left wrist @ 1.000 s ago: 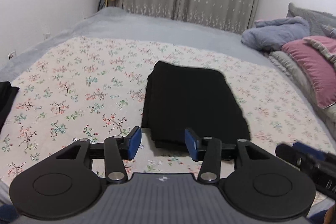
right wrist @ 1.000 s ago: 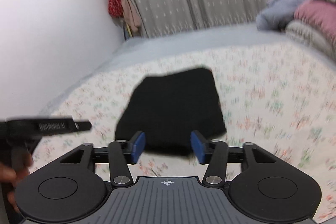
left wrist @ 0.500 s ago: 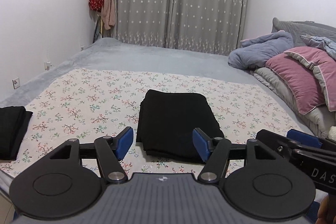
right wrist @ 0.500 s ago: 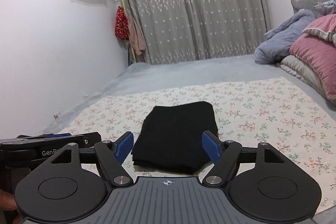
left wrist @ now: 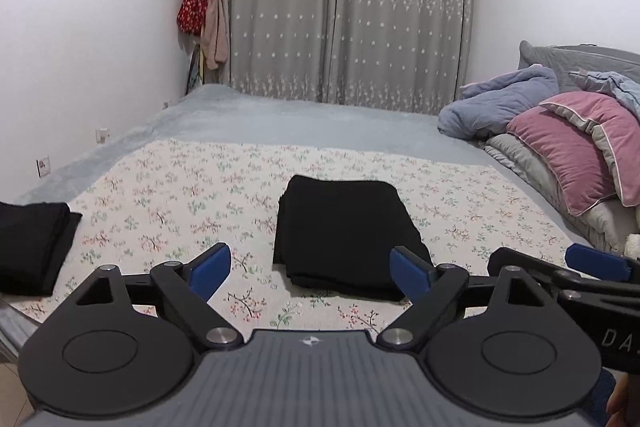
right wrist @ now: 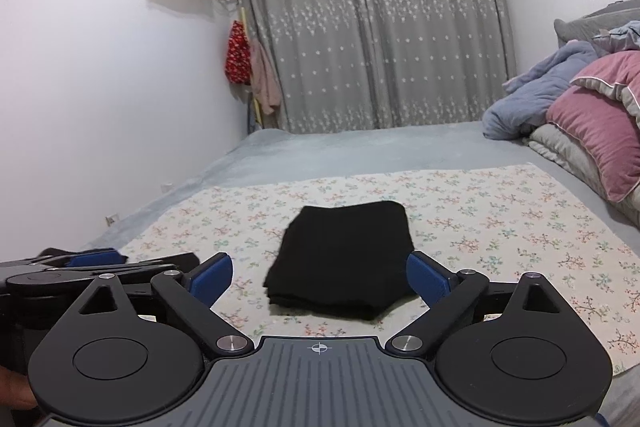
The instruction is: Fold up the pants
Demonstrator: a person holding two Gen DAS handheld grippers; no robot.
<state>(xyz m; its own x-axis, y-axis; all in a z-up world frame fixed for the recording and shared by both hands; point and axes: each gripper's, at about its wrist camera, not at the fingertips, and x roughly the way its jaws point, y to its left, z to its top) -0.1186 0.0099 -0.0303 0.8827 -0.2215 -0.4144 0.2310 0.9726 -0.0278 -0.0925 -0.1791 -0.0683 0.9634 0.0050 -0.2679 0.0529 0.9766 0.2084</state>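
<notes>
Black and squared off, the folded pants (left wrist: 344,233) lay on the floral sheet (left wrist: 168,195) ahead of my left claw (left wrist: 310,273) and right claw (right wrist: 320,277), both opening wider and empty after backing off, so I judged the fold finished.

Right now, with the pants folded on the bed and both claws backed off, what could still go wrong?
1. The folded black pants show layered edges at the near end; a stray claw could drag the top layer and undo the fold.
2. The left claw and right claw, jaws opening with nothing between them, sit side by side and might knock together.
3. Another black folded garment lies near the flowered sheet's left edge and might slip off.
</notes>
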